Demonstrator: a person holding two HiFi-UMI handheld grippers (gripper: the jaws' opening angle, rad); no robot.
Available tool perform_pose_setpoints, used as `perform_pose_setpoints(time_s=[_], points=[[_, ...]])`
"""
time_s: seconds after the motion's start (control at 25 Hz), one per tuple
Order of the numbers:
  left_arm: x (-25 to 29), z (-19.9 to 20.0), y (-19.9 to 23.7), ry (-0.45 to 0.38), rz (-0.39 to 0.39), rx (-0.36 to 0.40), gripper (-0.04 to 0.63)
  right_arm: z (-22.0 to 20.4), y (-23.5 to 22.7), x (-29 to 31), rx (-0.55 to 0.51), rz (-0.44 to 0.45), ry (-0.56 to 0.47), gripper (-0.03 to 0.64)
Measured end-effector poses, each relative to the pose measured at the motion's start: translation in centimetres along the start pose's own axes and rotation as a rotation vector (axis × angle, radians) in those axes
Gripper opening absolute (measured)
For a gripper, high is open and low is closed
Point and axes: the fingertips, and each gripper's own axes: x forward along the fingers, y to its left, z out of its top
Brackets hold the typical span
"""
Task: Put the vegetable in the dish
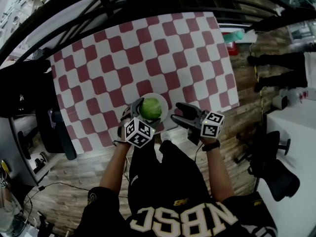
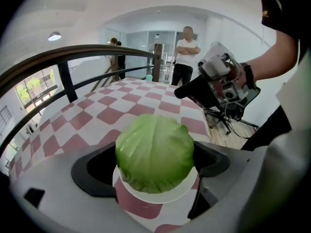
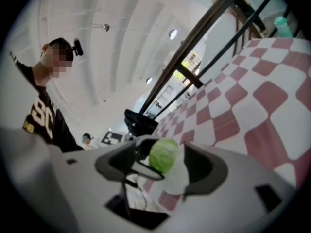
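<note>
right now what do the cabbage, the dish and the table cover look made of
Cabbage: smooth, evenly green with faint veins, likely plastic, possibly real. Dish: plain white, plastic or ceramic, cannot tell. Table cover: flat red-and-white checks, probably cloth or vinyl.

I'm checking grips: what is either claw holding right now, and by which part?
The right claw is open, holding nothing. The left claw straddles the dish bearing the cabbage; whether it grips the rim cannot be told.
</note>
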Motion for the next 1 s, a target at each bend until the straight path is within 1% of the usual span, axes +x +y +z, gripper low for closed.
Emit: perform_pose_setpoints(time_s=[0.08, 0.16, 0.24, 0.36, 0.52, 0.6, 0.68, 0.8, 0.92, 1.0], points=[[0.9, -0.7, 0.2, 0.031, 0.022, -0.026, 0.502, 0.4, -0.1, -0.1, -0.009, -0.004, 0.004, 0.305], [1.7, -1.3, 0.0, 0.058, 0.034, -0.035, 0.502, 0.6, -0.1, 0.0, -0.018, -0.008, 0.014, 0.305], [2.3, -1.8, -0.1, 0.083, 0.048, -0.020, 0.503, 0.8, -0.2, 0.0, -0.027, -0.011, 0.019, 0.305], [3.0, -1.9, -0.1, 0.101, 0.061, -0.007, 0.503, 1.3, -0.4, -0.1, -0.033, -0.015, 0.009, 0.305], [3.9, -2.0, -0.2, 0.128, 0.072, 0.012, 0.503, 1.8, 0.0, -0.5, -0.015, 0.015, 0.014, 0.305], [3.9, -2.2, 0.1, 0.139, 0.095, -0.016, 0.503, 2.2, 0.4, -0.5, -0.033, 0.024, 0.015, 0.305], [3.5, -2.4, 0.3, 0.139, 0.121, -0.070, 0.503, 2.4, 1.0, -0.7, -0.049, 0.036, 0.020, 0.305], [1.9, -1.7, 0.4, 0.095, 0.164, -0.166, 0.506, 2.1, 2.1, -1.4, -0.091, 0.043, 0.048, 0.305], [0.0, 0.7, 1.2, 0.016, 0.242, -0.199, 0.506, 2.5, 2.4, -2.2, -0.180, 0.004, 0.040, 0.305], [-1.8, 2.8, 1.7, -0.058, 0.305, -0.230, 0.506, 3.1, 2.8, -3.0, -0.224, -0.022, 0.021, 0.304]])
